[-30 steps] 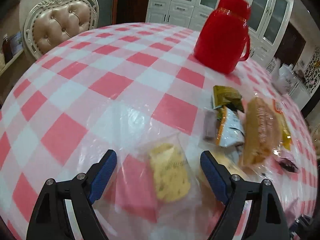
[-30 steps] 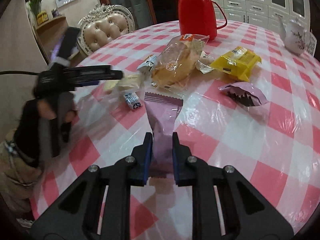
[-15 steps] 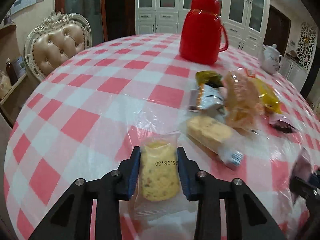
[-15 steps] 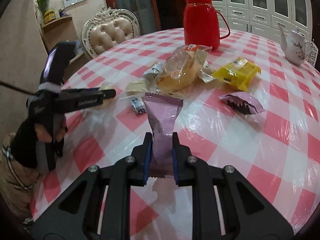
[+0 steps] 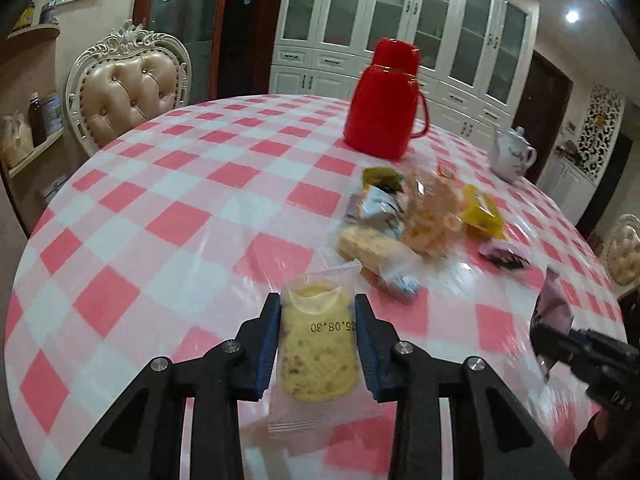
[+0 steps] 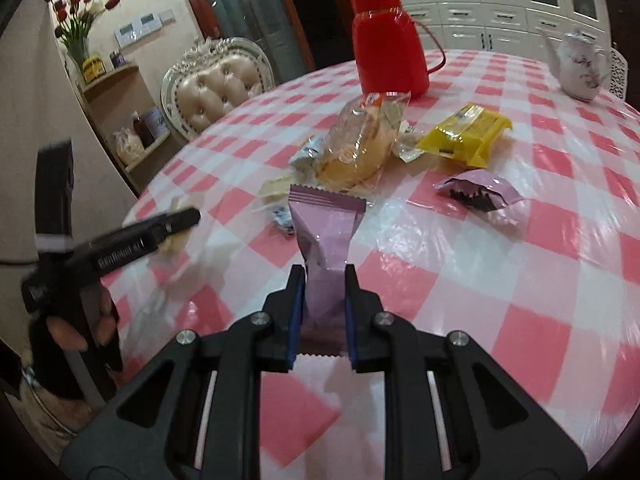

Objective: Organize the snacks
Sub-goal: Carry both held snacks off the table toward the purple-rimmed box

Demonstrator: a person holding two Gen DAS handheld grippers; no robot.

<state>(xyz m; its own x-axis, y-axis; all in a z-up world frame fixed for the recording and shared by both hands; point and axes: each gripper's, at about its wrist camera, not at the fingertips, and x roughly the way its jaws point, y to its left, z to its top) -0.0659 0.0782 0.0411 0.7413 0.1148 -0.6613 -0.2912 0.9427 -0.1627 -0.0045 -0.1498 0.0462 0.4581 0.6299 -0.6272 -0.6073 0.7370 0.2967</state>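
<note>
The left gripper (image 5: 318, 334) has just closed on a clear-wrapped biscuit (image 5: 316, 354), holding it above the counter (image 5: 168, 208). The right gripper (image 6: 322, 312) clamps a pink packet (image 6: 326, 236).

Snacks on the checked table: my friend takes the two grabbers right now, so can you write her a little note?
Left gripper: shut on the clear-wrapped biscuit, lifted off the table.
Right gripper: shut on the purple packet, also lifted.
On the table: bread bag, yellow packet, open purple wrapper and small packets, near the red flask.
Done: two snacks picked up.
Left: set both down, sort the pile.
</note>
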